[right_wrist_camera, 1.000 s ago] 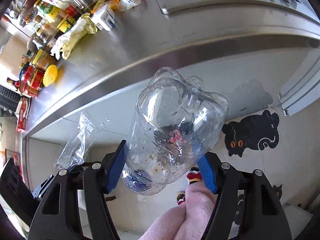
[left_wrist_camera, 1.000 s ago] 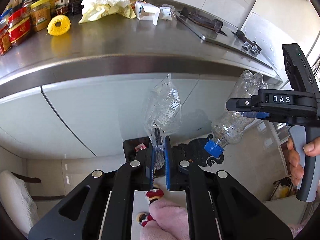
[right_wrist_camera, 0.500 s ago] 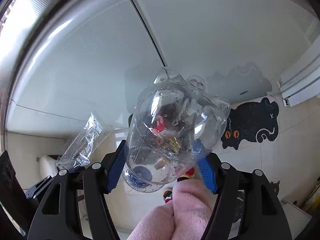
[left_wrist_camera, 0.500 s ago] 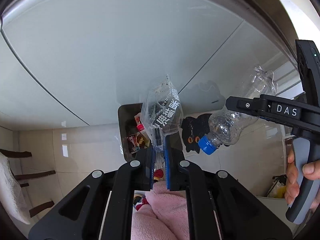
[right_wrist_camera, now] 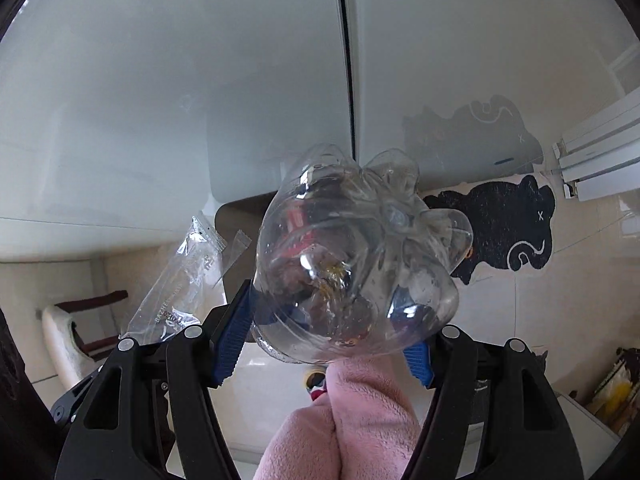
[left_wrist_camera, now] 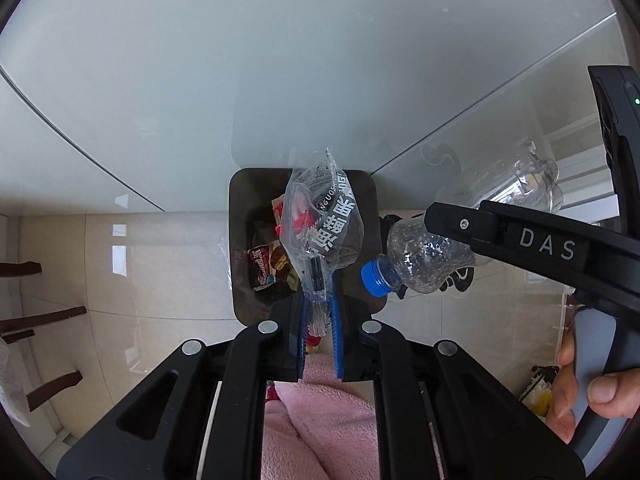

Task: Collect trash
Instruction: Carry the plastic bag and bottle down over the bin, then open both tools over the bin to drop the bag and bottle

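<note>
A clear plastic wrapper (left_wrist_camera: 320, 224) with printed lettering stands up from my left gripper (left_wrist_camera: 319, 280). Its blue pads pinch the wrapper's lower end and the jaws are opening slightly. Straight below is a dark square trash bin (left_wrist_camera: 240, 200) holding snack packets. My right gripper (right_wrist_camera: 332, 312) is shut on a crumpled clear plastic bottle (right_wrist_camera: 360, 264) around its middle. In the left wrist view that bottle (left_wrist_camera: 424, 256) hangs blue cap down beside the bin's right edge. The wrapper (right_wrist_camera: 180, 280) and the bin's rim (right_wrist_camera: 236, 208) show at the left of the right wrist view.
Pale glossy cabinet doors (left_wrist_camera: 280, 60) rise right behind the bin. A black cat-shaped mat (right_wrist_camera: 504, 232) lies on the tiled floor to the right. Dark chair legs (left_wrist_camera: 40, 316) stand at the left. Pink fleece (left_wrist_camera: 320, 420) fills the bottom, and a hand (left_wrist_camera: 592, 392) grips the right handle.
Both grippers have sunk from counter height to low in front of the cabinet, tilting downward. The counter left the views and the trash bin came into sight below the wrapper.
</note>
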